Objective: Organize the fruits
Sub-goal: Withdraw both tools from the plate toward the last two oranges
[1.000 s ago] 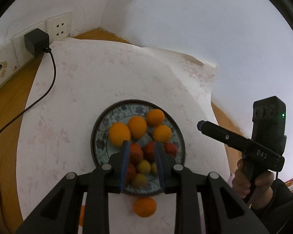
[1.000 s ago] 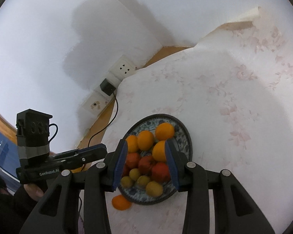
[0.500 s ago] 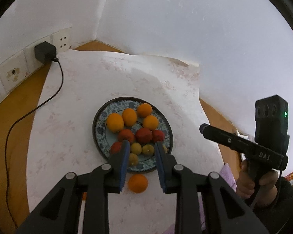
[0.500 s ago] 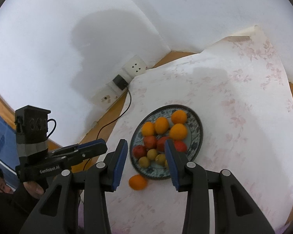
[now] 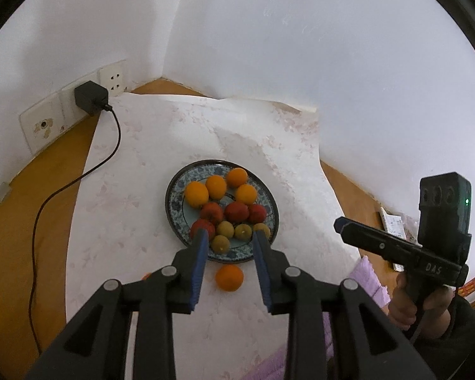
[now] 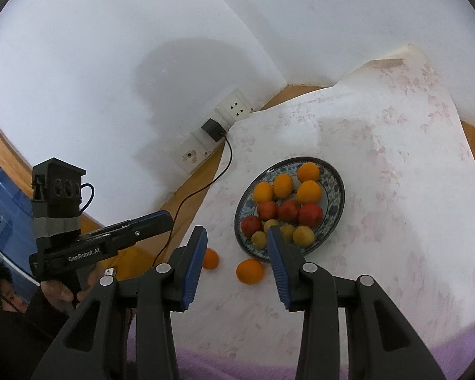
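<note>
Ahead of both claws: a patterned plate (image 5: pixel 174 209) sits on the white flowered cloth (image 5: pixel 148 164) over the table, now farther off than a second ago, when it filled the space just past the fingertips.
Change: both claws have drawn back and up from the plate, so more of the cloth and the wall corner shows.
Left claw (image 5: pixel 229 236): nothing between its blue pads; its jaws have just been opening a little from nearly closed and stand a narrow gap apart, released.
Right claw (image 6: pixel 236 232): parted and empty, its gap unchanged.
Fruit on the plate: oranges (image 5: pixel 217 186) in the far row, red fruits (image 5: pixel 236 212) in the middle, small yellow-green fruits (image 5: pixel 224 228) nearest the claws, sorted by kind.
Loose fruit: one orange (image 5: pixel 229 277) lies on the cloth just short of the plate, below and between the left claw's fingers; a second orange (image 6: pixel 210 258) lies beside the right claw's left finger.
Meaning: the plate looks arranged, but two oranges are still off it, so the job seems unfinished.
Hidden: the second orange is only an orange sliver in the left view and half covered in the right; the plate's near rim is cut by fingertips.
Hard to tell: what kind the red and yellow-green fruits are.
</note>
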A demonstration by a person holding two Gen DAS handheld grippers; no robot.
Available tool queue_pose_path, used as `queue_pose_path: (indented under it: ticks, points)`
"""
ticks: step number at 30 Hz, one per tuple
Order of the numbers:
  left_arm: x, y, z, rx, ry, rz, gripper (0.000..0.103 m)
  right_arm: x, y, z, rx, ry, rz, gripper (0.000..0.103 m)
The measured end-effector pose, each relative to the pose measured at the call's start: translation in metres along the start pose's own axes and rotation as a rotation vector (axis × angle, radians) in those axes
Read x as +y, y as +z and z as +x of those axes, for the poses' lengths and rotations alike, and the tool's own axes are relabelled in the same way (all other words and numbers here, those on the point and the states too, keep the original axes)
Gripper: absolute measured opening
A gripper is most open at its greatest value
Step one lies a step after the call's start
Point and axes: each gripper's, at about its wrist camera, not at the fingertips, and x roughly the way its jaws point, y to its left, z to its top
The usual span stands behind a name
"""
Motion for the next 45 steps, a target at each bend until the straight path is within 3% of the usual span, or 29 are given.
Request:
queue_pose_path:
  ticks: [11, 30, 35, 38, 42, 45]
  points:
    - [0.010, -0.035, -0.004, 0.058, 0.038, -0.071, 0.033, 0.005, -0.021, 0.009, 0.073, -0.030, -0.006, 0.041]
    - [0.062, -0.104, -0.001, 0.181, 0.141, -0.244, 0.032, 0.002, -0.070, 0.066, 0.293, -0.090, 0.033, 0.041]
    - [0.066, -0.102, 0.012, 0.175, 0.123, -0.225, 0.034, 0.000, -0.073, 0.060, 0.291, -0.096, 0.041, 0.041]
    - [0.075, -0.092, 0.028, 0.148, 0.159, -0.219, 0.036, -0.002, -0.071, 0.051, 0.265, -0.112, 0.046, 0.041]
    - [0.081, -0.074, 0.045, 0.127, 0.093, -0.219, 0.040, -0.009, -0.070, 0.034, 0.228, -0.135, 0.071, 0.041]
    - [0.081, -0.065, 0.062, 0.148, 0.136, -0.186, 0.042, -0.012, -0.072, 0.027, 0.213, -0.149, 0.092, 0.041]
